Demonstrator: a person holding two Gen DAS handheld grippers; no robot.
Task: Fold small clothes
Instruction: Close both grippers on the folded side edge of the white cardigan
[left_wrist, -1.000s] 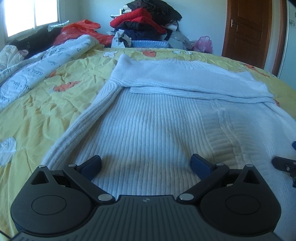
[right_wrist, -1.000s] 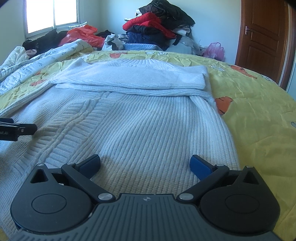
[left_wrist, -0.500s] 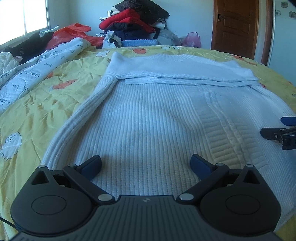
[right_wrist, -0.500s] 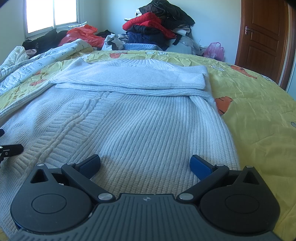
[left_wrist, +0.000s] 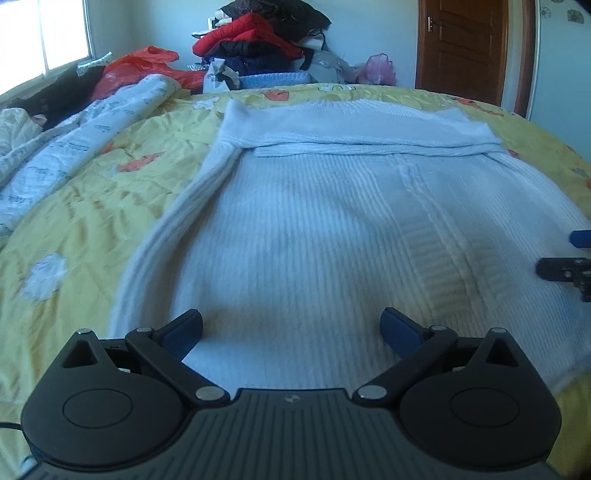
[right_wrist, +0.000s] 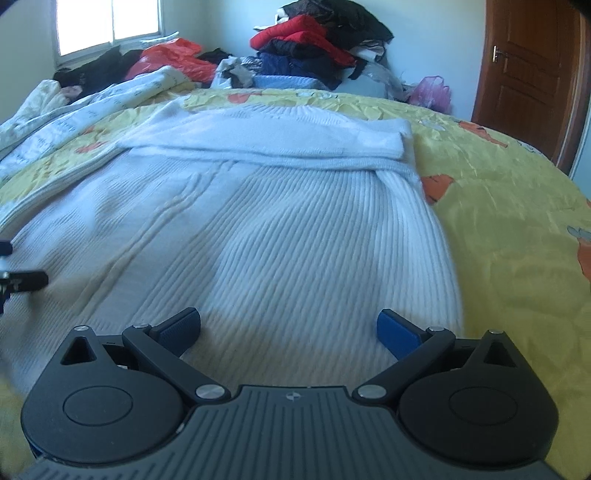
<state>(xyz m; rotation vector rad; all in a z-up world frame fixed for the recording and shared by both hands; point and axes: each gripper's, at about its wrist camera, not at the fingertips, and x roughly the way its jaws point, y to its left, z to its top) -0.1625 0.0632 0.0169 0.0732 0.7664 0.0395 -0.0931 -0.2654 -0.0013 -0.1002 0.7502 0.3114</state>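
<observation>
A white ribbed knit sweater (left_wrist: 314, 229) lies flat on the yellow bedspread (left_wrist: 85, 206), with its top part folded across as a band at the far end. My left gripper (left_wrist: 291, 328) is open and empty over the sweater's near left hem. My right gripper (right_wrist: 288, 326) is open and empty over the near right hem of the sweater (right_wrist: 295, 229). The right gripper's fingers show at the left view's right edge (left_wrist: 565, 267). The left gripper's fingers show at the right view's left edge (right_wrist: 22, 280).
A patterned white quilt (left_wrist: 74, 147) lies bunched on the bed's left. A pile of red, black and blue clothes (left_wrist: 258, 48) stands at the far end, beside an orange bag (left_wrist: 144, 62). A brown door (left_wrist: 461, 48) is at the back right.
Both grippers have drawn back toward the sweater's near hem and stayed open. The left view has risen a little. The sweater has not moved.
</observation>
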